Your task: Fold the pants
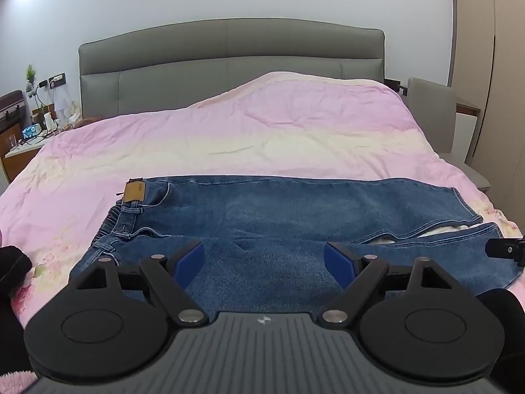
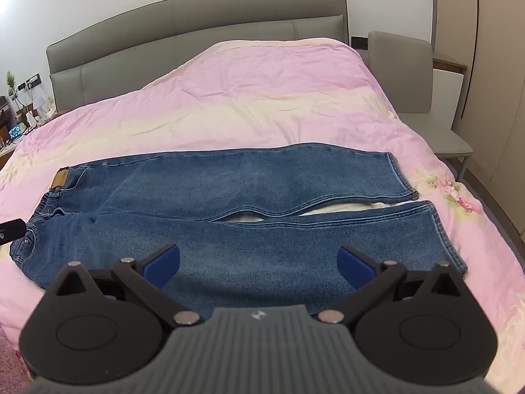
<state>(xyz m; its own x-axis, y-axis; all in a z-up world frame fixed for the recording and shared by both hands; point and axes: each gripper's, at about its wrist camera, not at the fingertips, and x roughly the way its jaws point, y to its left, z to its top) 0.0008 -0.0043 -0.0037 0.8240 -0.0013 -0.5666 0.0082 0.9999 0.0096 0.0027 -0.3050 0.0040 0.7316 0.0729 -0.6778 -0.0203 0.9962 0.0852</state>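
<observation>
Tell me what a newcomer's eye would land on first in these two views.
First, the blue jeans spread flat across the near end of the pink quilt, waistband to the left, legs to the right with a narrow gap between them. Next, the open left gripper and right gripper above the near leg, nothing between their blue pads. Behind stands the grey headboard.

Soft even light, fisheye-warped edges

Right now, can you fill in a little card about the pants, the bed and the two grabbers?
pants: blue jeans, spread flat, not folded yet
waist end: left, with a tan patch
leg ends: right, slightly apart
underneath: pink quilt on the bed
behind: grey headboard
left gripper: fingers wide open, over the jeans, holding nothing
right gripper: fingers wide open, holding nothing
</observation>
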